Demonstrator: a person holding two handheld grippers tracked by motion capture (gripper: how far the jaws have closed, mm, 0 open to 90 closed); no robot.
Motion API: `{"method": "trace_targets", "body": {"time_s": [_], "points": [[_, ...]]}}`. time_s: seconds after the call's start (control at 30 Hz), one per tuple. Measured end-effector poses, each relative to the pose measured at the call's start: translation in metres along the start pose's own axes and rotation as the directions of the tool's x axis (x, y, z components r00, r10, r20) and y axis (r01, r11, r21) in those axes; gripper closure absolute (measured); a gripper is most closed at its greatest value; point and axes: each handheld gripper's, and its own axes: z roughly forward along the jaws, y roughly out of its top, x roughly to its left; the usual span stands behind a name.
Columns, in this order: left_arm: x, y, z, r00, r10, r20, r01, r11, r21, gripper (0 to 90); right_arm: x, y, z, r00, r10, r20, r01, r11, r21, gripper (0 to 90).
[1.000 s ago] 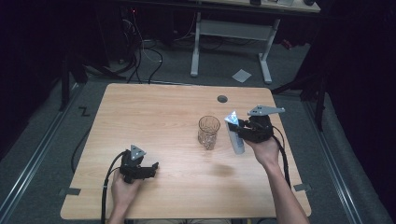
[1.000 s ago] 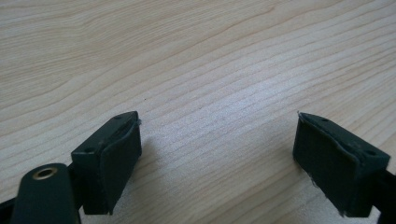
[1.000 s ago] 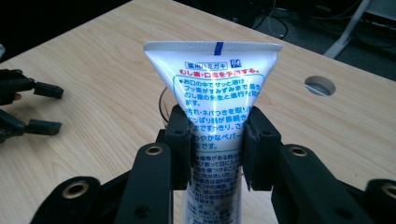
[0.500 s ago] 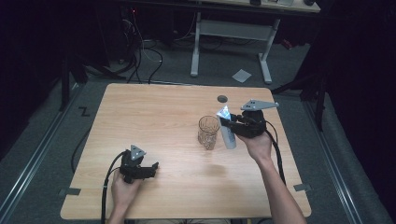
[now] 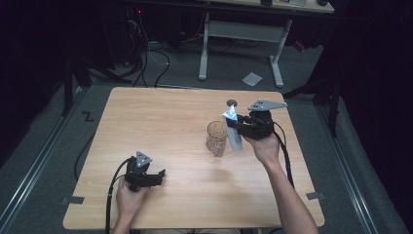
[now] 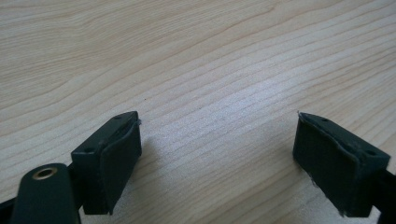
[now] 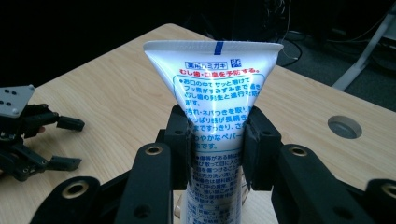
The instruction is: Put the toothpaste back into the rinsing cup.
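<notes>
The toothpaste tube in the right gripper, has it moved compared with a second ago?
Yes. The toothpaste tube, clamped in the right gripper, has moved left and up in the high view, closing in on the glass cup, which stands where it was.

High view looks forward and down over the whole counter from the person's side. Left gripper view sits close above bare wood; right gripper view faces across the counter, sharing the left gripper with the high view.
</notes>
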Motion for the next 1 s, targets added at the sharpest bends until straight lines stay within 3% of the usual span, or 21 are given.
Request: {"method": "trace_targets", "body": {"time_s": [0.63,1.0], "points": [[0.000,0.000,0.000,1.0000,0.000,0.001,0.000,1.0000,0.000,15.6,-0.003,0.022,0.010,0.9996,0.018,0.022,-0.017,0.999,-0.048,67.4],[0.000,0.000,0.000,1.0000,0.002,0.000,-0.002,1.0000,0.001,15.6,-0.004,0.027,0.021,0.9990,0.020,0.041,-0.018,0.999,-0.049,67.3]]}}
